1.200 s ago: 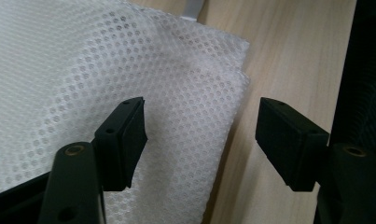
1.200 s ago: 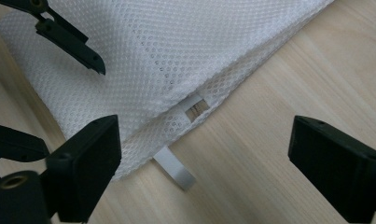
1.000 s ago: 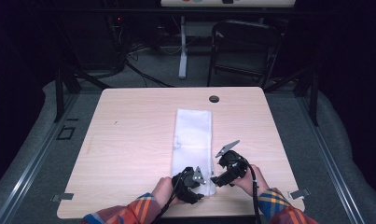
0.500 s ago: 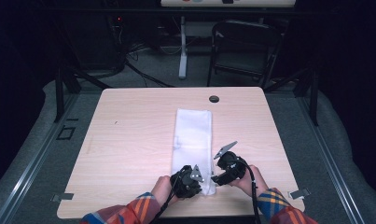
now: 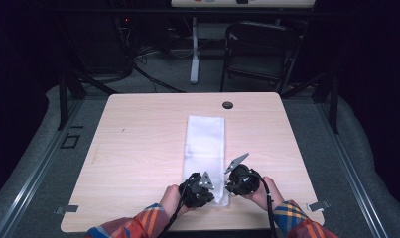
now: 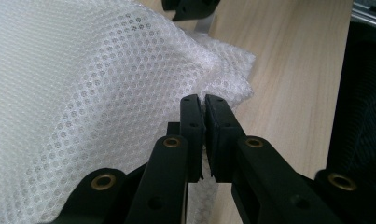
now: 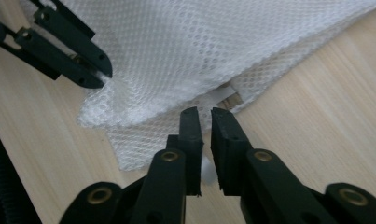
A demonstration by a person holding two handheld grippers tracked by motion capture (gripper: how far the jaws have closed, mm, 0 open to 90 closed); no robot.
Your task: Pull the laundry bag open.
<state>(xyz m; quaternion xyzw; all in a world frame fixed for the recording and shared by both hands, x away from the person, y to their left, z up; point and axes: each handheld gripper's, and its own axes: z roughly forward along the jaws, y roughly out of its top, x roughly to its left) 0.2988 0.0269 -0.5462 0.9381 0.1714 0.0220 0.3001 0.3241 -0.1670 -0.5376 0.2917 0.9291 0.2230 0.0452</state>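
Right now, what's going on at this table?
A person stands at a wooden table with a gripper in each hand, working on a folded white mesh cloth that lies lengthwise down the middle. Both grippers are at its near end. The left gripper has just closed on the near edge, mesh pinched between its jaws. The right gripper has just closed on the neighbouring corner, with mesh between its jaws too.
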